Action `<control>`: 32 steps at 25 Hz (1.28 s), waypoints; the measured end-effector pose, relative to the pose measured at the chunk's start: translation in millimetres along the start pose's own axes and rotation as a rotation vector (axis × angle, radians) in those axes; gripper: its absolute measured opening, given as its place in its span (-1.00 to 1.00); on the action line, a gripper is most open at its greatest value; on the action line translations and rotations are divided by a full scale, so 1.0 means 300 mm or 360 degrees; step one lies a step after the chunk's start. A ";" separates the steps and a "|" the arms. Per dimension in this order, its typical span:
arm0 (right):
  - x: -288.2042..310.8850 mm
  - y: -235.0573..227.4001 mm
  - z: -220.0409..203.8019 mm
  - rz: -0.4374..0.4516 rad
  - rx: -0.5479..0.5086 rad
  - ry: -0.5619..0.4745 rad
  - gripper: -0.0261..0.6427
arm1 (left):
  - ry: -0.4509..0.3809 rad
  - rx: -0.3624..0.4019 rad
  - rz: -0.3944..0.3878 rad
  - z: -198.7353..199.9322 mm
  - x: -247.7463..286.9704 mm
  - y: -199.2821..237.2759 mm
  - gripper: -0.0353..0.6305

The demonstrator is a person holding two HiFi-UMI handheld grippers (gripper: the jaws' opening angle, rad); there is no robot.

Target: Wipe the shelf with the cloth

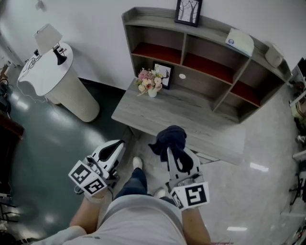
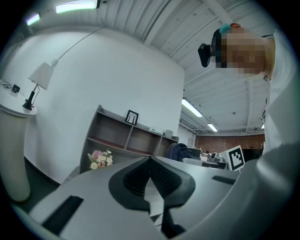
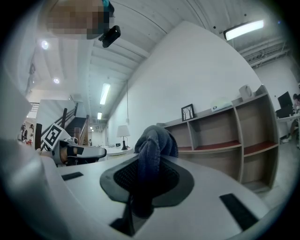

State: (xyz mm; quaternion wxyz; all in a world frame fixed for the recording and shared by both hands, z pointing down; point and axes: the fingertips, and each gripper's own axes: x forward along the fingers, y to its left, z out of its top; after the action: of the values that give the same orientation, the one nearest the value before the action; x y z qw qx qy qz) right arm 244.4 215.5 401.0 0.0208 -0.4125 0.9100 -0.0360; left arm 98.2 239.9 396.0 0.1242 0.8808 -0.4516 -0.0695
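Note:
The grey shelf unit (image 1: 183,50) with red-lined compartments stands against the white wall, with a grey desk top (image 1: 201,122) in front of it. My right gripper (image 1: 170,152) is shut on a dark blue cloth (image 1: 170,137), which bunches up above the jaws at the desk's near edge. In the right gripper view the cloth (image 3: 153,140) fills the gap between the pads, and the shelf (image 3: 234,127) lies ahead to the right. My left gripper (image 1: 116,147) is off the desk's left corner, shut and holding nothing. Its tips meet in the left gripper view (image 2: 150,160).
A vase of flowers (image 1: 150,82) and a small picture frame (image 1: 165,74) stand on the desk at the left. Another frame (image 1: 188,11) and white objects (image 1: 240,41) sit on top of the shelf. A white pedestal (image 1: 71,93) with a lamp stands at the left.

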 end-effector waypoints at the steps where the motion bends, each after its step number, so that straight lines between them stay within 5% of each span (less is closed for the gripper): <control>1: 0.032 -0.001 -0.003 -0.0002 -0.0002 0.0009 -0.73 | 0.0003 -0.0008 -0.0008 0.006 0.017 0.030 -0.85; 23: 0.868 -0.066 -0.001 -0.0184 0.0002 0.0084 -0.73 | 0.0056 -0.0133 -0.0143 0.211 0.259 0.805 -0.85; 32: 1.116 -0.098 0.030 -0.0235 -0.0049 0.0084 -0.73 | 0.0078 -0.0122 -0.0138 0.267 0.285 0.991 -0.85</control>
State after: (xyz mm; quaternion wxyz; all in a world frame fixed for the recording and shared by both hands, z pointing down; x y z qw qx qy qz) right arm 46.4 -55.9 391.7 -0.0124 -0.4777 0.8778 -0.0343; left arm -102.3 -8.9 402.1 0.1657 0.8956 -0.4067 -0.0705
